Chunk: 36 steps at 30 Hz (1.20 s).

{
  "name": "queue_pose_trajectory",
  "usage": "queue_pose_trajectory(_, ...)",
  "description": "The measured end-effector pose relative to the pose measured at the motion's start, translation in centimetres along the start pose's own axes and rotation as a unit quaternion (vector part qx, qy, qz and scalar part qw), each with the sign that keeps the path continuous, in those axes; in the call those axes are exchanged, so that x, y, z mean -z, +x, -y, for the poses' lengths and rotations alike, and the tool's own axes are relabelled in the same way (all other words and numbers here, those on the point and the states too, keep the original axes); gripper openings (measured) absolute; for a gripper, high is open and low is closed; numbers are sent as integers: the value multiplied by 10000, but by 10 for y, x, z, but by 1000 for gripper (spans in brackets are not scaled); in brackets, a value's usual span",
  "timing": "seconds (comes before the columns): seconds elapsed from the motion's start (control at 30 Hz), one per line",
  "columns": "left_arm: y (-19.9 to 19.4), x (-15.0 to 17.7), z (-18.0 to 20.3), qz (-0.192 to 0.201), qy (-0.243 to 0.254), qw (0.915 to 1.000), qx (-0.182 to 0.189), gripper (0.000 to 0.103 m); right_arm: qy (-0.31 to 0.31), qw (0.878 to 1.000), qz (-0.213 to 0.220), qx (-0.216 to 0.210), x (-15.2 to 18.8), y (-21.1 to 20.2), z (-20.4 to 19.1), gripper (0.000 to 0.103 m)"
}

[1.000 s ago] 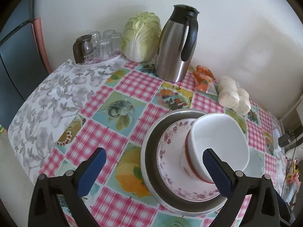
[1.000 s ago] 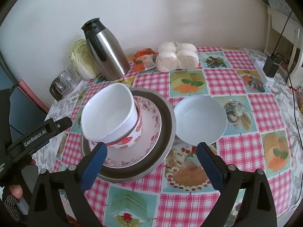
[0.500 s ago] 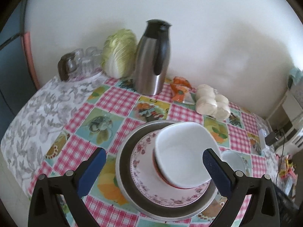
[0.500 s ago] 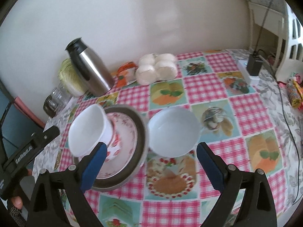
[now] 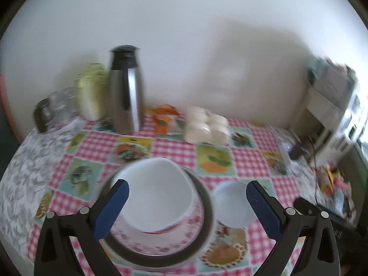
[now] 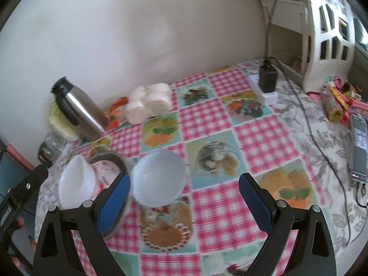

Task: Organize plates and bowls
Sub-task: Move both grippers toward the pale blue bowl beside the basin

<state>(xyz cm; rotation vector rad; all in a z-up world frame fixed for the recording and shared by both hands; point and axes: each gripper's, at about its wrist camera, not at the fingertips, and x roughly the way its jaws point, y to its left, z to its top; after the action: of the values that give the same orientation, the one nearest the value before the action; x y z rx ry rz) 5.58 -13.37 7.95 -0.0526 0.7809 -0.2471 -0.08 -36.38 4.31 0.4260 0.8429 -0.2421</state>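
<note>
- Right wrist view: my right tongs (image 6: 184, 189) gape empty above the bowl (image 6: 158, 178), mid-table.
- Left tongs (image 5: 187, 199) gape empty too.
- Bowl looks glossy, fragile; I'd pinch its rim.

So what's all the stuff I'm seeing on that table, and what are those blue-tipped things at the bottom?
Steel plate: one, grey, bottom of the stack.
Floral plate: one, white and pink, on the steel plate.
Tilted bowl: one, white with red trim, on the floral plate.
Plain bowl: one, white, on the tablecloth beside the stack.
Thermos: one, steel and black, near the wall.
Cabbage: one, green, behind the thermos.
Glasses: several, clear, far corner.
Buns: one bagged cluster, white, near the wall.
Charger: one, black, plugged in.
Left gripper: black, blue pads, open.
Right gripper: same, open.
</note>
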Motion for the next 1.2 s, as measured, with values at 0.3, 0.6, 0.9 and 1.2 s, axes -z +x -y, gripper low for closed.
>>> queue_pose_trajectory(0.3,30,1,57,-517,328,9972,431,103,231,9984,-210,475,-1,12,38,96)
queue_pose_trajectory(0.6,63,4,69,-861,89,9947,554,103,326,9954,-594,680,4,42,53,96)
queue_pose_trajectory(0.9,100,4,77,-1378,240,9893,419,103,57,9969,-666,405,5,62,34,96)
queue_pose_trajectory(1.2,129,3,89,-1524,486,9868,234,95,-81,9962,-830,265,8,89,17,96)
